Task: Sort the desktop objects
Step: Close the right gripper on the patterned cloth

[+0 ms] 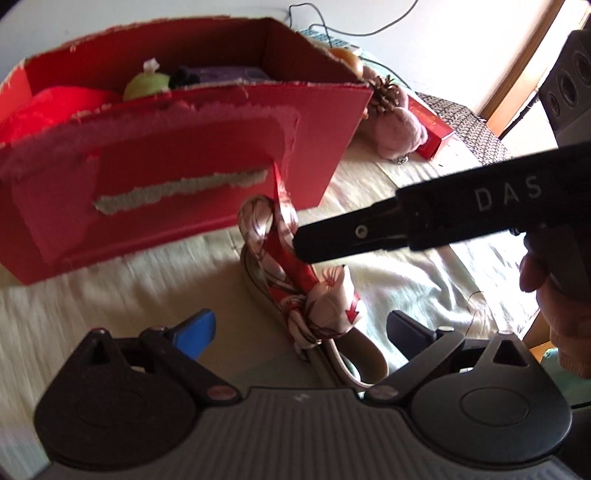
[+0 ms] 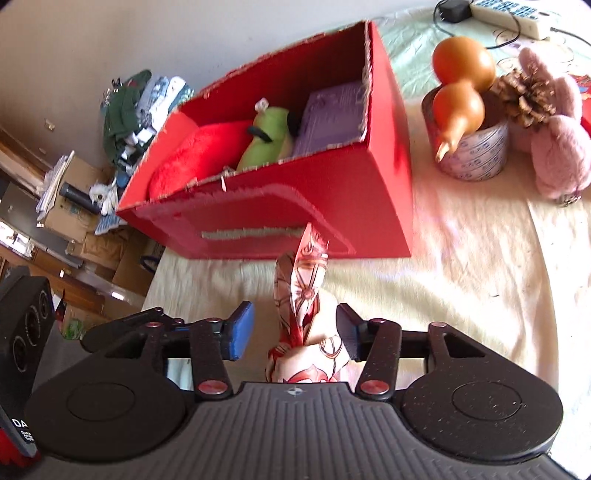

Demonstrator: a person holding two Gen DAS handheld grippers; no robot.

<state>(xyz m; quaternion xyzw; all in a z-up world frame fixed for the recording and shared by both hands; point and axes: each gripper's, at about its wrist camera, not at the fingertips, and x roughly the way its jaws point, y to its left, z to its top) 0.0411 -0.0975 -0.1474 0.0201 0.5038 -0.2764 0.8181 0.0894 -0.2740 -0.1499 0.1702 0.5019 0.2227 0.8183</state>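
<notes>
A red cardboard box (image 1: 192,199) stands on the cream cloth and holds a red plush (image 2: 195,155), a green plush (image 2: 266,136) and a purple box (image 2: 332,114). A headband wrapped in red-and-white scarf (image 1: 295,295) lies in front of the red cardboard box (image 2: 295,206). My left gripper (image 1: 299,332) is open, its fingers either side of the band's knot. My right gripper (image 2: 295,328) is open around the scarf headband (image 2: 303,306); in the left wrist view its black finger (image 1: 332,240) touches the scarf loop.
To the right of the box are a gourd (image 2: 461,85) on a tape roll (image 2: 476,155), a pine cone (image 2: 524,96), a pink plush (image 2: 557,147), a small red box (image 1: 436,129) and a remote (image 2: 513,14). A black speaker (image 1: 569,85) stands at the right.
</notes>
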